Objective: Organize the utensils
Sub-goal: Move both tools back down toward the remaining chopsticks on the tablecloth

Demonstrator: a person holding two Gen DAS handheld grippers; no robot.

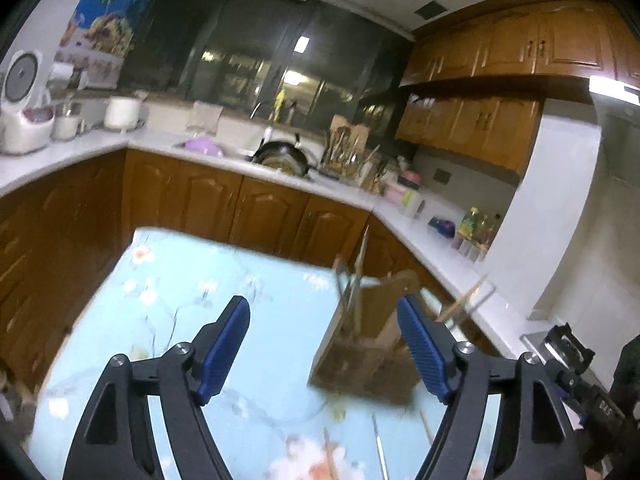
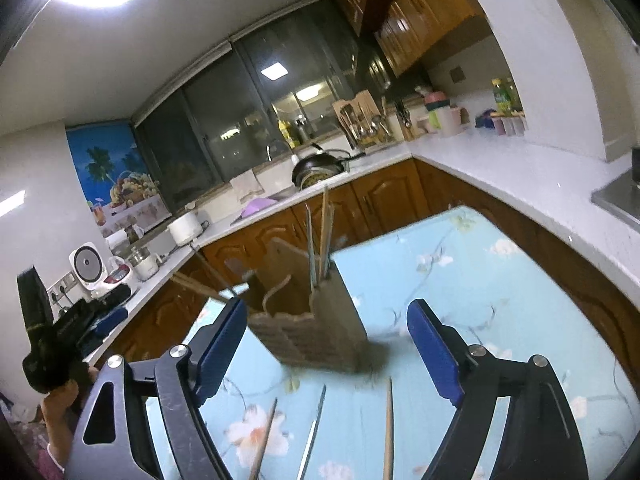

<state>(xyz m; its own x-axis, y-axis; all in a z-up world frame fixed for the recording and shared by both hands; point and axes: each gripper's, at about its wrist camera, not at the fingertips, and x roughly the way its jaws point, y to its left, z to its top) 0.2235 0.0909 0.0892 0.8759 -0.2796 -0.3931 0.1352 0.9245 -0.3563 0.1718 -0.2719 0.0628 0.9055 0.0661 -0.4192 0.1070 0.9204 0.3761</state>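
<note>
A brown wooden utensil holder (image 1: pixel 360 356) stands on the light blue floral table (image 1: pixel 180 312), with chopsticks and metal utensils (image 1: pixel 356 276) upright in it. It also shows in the right wrist view (image 2: pixel 316 320) with chopsticks (image 2: pixel 320 236) in it. Three loose sticks lie on the cloth near me: a wooden chopstick (image 2: pixel 264 436), a metal one (image 2: pixel 314 428) and another wooden one (image 2: pixel 389 424). My left gripper (image 1: pixel 324 344) is open and empty, just short of the holder. My right gripper (image 2: pixel 328 344) is open and empty, with the holder between its fingers' line of sight.
Brown cabinets with a white counter (image 1: pixel 436 240) wrap around the table. On the counter are a rice cooker (image 1: pixel 24 116), a pan in the sink rack (image 1: pixel 284 156), another utensil rack (image 1: pixel 348 148) and bottles (image 1: pixel 476 228). The other hand-held gripper (image 2: pixel 60 344) shows at the left.
</note>
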